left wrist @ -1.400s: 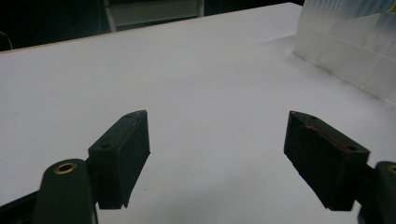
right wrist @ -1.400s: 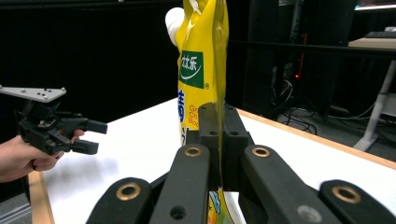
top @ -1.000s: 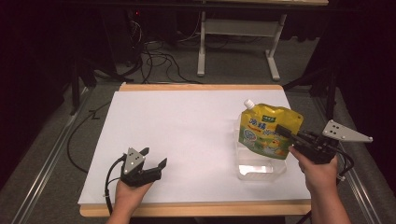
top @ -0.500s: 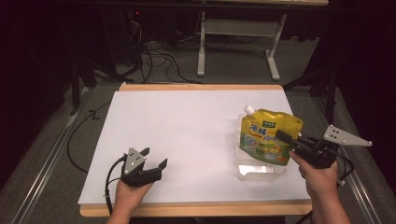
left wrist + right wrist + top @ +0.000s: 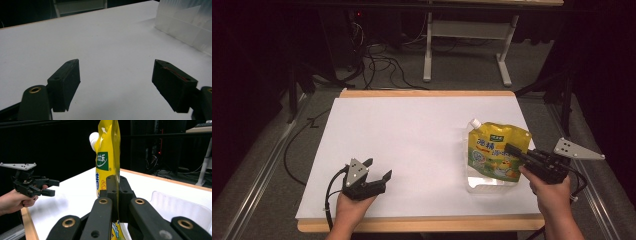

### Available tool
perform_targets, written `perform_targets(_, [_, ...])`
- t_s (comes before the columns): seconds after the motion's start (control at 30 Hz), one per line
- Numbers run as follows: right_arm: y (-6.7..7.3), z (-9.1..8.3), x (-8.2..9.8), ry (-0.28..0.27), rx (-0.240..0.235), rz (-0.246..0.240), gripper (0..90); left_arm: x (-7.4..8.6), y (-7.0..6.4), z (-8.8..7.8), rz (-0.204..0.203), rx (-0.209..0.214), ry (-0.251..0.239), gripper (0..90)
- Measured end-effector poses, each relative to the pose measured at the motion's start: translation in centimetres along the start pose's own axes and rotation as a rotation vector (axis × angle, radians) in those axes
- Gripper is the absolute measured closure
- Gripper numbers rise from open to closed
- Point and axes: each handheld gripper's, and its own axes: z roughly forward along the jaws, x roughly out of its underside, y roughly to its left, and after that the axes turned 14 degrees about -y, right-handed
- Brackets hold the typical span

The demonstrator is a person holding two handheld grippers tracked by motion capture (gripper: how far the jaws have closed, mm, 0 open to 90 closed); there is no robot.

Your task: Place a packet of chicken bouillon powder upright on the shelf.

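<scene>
yellow spout pouch (image 5: 495, 150) sits at the right side of the white table (image 5: 412, 145), held upright over a clear plastic tray (image 5: 484, 182) near the front right corner. white spout at its top left corner, green label patch below that, printed graphics on the face. in the right gripper view the pouch (image 5: 107, 157) is edge-on and stands straight up from between the jaws, and the tray (image 5: 180, 210) lies just behind and to the right of it.

right gripper (image 5: 517, 152) comes in from the right edge, hand (image 5: 549, 187) under it, grey three-cornered plate sticking out to the right. jaws fully closed, clamped on the pouch's right edge about mid-height; pads pressed flat against the film. whether the pouch bottom touches the tray floor i can't tell.

left gripper (image 5: 379, 170) is well apart from all that, front left of the table, low over the surface, held in the left hand (image 5: 352, 205). jaws spread wide, nothing between them. left gripper view: both black pads (image 5: 66, 82) over bare white table, a tray corner (image 5: 185, 22) at top right. it also shows in the right gripper view (image 5: 50, 187) at far left, same wide gap.

background: dark floor, loose cables (image 5: 377, 55), a white table frame (image 5: 467, 35) behind.
</scene>
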Motion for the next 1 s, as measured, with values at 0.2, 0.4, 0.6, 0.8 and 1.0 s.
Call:
perform_targets(0.2, [0.0,0.3,0.2,0.013,0.008,0.004,90.0,0.0,0.0,0.0,0.001,0.001,-0.001,23.2])
perform_targets(0.4, [-0.3,0.4,0.8,0.026,0.028,0.009,90.0,0.0,0.0,0.0,0.003,0.0,-0.001,23.2])
perform_targets(0.6, [-0.5,0.8,1.7,0.052,0.053,0.01,90.0,0.0,0.0,0.0,0.002,0.001,0.0,23.3])
perform_targets(0.8, [-0.8,1.0,2.7,0.069,0.068,0.006,90.0,0.0,-0.1,0.0,0.001,0.001,-0.001,23.3])
perform_targets(1.0, [-1.1,0.6,3.7,0.078,0.091,-0.006,90.0,0.0,-0.1,0.0,0.005,0.009,0.004,23.2])
